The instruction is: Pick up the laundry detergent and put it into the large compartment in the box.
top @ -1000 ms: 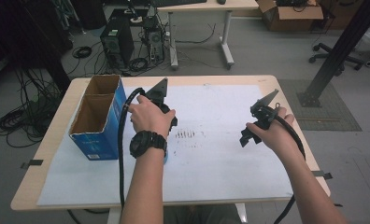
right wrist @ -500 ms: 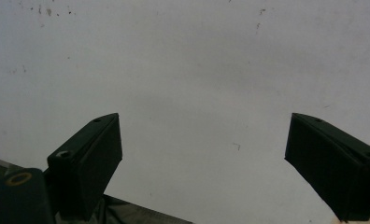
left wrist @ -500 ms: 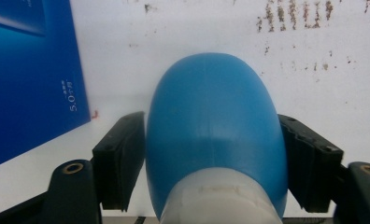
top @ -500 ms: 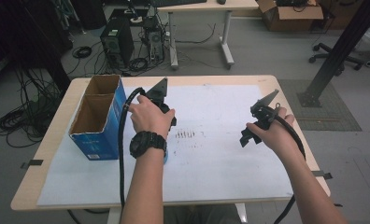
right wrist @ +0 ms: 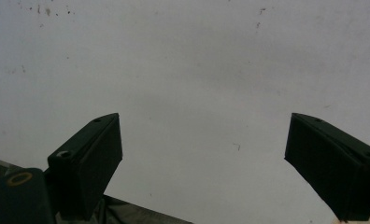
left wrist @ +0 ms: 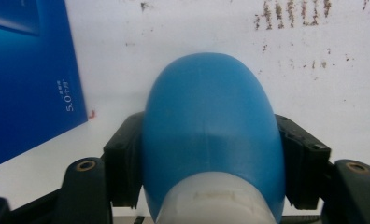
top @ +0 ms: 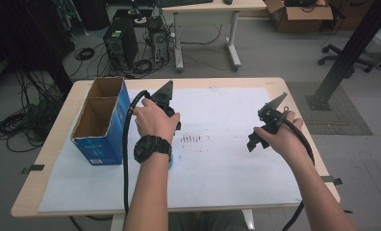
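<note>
My left gripper is shut on a rounded blue object whose end nearest the camera is white. It is held just above the white paper, beside the blue carton's wall. In the high view a hand with a black wristwatch covers this gripper, and its grey plate sticks out beyond the knuckles. A sliver of the blue object peeks out by the wrist. My right gripper is open over bare paper with nothing between its jaws. In the high view it sits at the table's right.
An open blue carton with two brown compartments stands at the table's left. White paper covers most of the wooden table, with dark smudges near the middle. Cables trail from both grippers.
</note>
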### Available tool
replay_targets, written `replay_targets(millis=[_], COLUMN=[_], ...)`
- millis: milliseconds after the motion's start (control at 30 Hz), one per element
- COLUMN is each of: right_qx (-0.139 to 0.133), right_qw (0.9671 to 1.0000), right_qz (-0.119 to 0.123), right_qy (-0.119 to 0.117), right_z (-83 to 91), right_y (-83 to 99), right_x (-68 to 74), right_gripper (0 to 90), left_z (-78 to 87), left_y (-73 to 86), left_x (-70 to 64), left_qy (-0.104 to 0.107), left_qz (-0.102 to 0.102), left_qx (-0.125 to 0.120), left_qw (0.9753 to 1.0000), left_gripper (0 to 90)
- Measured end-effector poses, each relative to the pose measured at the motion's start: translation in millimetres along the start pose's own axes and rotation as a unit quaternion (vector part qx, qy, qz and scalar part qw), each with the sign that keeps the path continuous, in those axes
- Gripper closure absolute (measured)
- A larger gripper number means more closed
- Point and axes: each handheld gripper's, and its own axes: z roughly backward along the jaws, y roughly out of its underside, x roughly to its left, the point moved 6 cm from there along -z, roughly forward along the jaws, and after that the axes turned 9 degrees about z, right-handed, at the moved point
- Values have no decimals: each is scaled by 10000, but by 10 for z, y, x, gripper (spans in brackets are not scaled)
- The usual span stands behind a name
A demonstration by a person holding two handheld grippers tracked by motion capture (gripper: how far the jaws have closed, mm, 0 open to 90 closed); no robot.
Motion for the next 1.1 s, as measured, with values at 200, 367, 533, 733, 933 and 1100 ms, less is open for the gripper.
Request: replay_targets(millis=[200,367,533,733,933,1100], right_qx=[-3,6,-1,-33,-74,-92], right_qw=[10000,10000,10000,10000,10000,9999], right_qz=[17,26,33,47,40,41], right_qy=[-16,-20,-10,5,1,14], right_z=[-10,-10,-3,38,92,125], right_y=[0,2,1,-7,-27,-42], right_x=[-1,4,4,4,25,44], right_gripper=[117,117,119,120,120,120], left_z=[0,2,11,108,331,556], left_y=[-4,-7,-14,-26,-42,-64], left_x=[0,0,8,2,-2,64], left_qy=[-3,-10,21,145,185,175], left_qz=[-2,10,-20,-153,-304,-401], left_qx=[6,49,35,58,32,-67], left_qw=[10000,10000,10000,9998,9994,9990], left_gripper=[362,364,367,369,370,370])
